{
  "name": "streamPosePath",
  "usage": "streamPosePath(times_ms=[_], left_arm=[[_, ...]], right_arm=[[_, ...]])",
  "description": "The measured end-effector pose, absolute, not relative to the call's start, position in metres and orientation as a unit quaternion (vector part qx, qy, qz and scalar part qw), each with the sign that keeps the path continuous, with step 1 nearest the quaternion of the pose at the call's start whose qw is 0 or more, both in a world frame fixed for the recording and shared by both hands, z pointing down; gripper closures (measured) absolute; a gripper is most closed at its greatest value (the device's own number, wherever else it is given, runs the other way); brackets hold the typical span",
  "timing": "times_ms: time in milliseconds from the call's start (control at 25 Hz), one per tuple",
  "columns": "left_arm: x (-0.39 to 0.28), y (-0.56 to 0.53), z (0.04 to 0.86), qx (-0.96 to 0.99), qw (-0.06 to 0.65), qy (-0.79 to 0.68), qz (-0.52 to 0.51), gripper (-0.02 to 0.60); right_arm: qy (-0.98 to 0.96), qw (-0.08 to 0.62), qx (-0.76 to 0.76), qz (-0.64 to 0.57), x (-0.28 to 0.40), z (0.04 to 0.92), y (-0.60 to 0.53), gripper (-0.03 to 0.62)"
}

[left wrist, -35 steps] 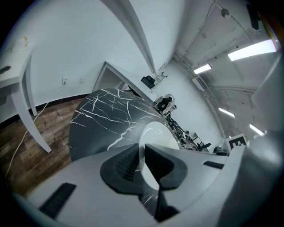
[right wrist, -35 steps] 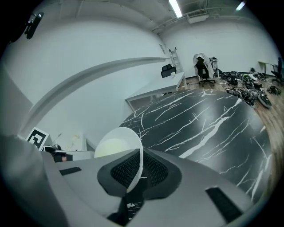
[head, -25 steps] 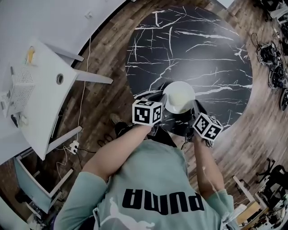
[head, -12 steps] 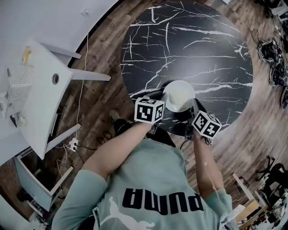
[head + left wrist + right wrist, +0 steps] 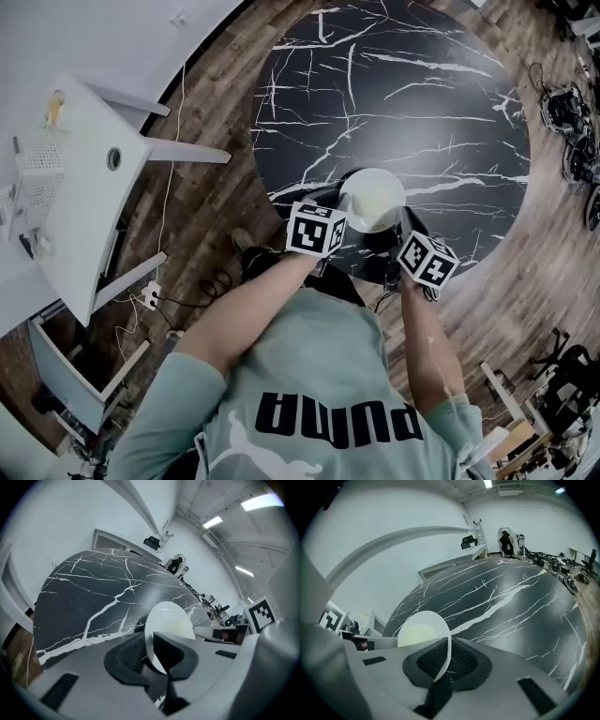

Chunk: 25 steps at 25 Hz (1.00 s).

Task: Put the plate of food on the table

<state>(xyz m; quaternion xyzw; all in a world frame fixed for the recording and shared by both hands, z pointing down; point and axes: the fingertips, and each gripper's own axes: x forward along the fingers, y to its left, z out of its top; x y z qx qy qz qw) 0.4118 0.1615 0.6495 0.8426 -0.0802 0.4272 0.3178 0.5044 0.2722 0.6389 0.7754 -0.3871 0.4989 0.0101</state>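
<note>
Left gripper [image 5: 152, 654] up close: its two dark ribbed pads [image 5: 131, 656] are clamped on the near rim of the white round plate [image 5: 166, 616], one pad on either side of the edge. A pale, creamy patch of food [image 5: 179, 629] sits on the plate's face, low and to the right. Beyond it, the black round marble-look table [image 5: 93, 597] spreads far and left, crossed by white veins. White walls stand behind, with long strip lights [image 5: 260, 501] glowing on the ceiling at upper right.

White desk [image 5: 80, 197] and power strip [image 5: 150, 298] on wood-plank floor [image 5: 211, 103]; tangled gear [image 5: 574, 141] at far right
</note>
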Motion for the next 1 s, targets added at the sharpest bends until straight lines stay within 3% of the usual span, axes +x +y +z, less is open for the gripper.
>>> streamPosePath(times_ms=[400, 720, 840, 1000], left_arm=[[0.412, 0.163, 0.658, 0.862, 0.268, -0.063, 0.425, 0.517], [0.402, 0.15, 0.629, 0.9, 0.218, -0.074, 0.372, 0.528], [0.386, 0.143, 0.602, 0.916, 0.2, -0.081, 0.339, 0.574], [0.338, 0.134, 0.562, 0.93, 0.191, -0.106, 0.295, 0.574]], right_arm=[[-0.392, 0.03, 0.781, 0.484, 0.505, 0.648, 0.271, 0.563], [-0.385, 0.097, 0.827, 0.399, 0.517, 0.616, 0.287, 0.563], [-0.416, 0.13, 0.826, 0.356, 0.5, 0.59, 0.275, 0.568], [-0.491, 0.155, 0.802, 0.302, 0.45, 0.559, 0.236, 0.583]])
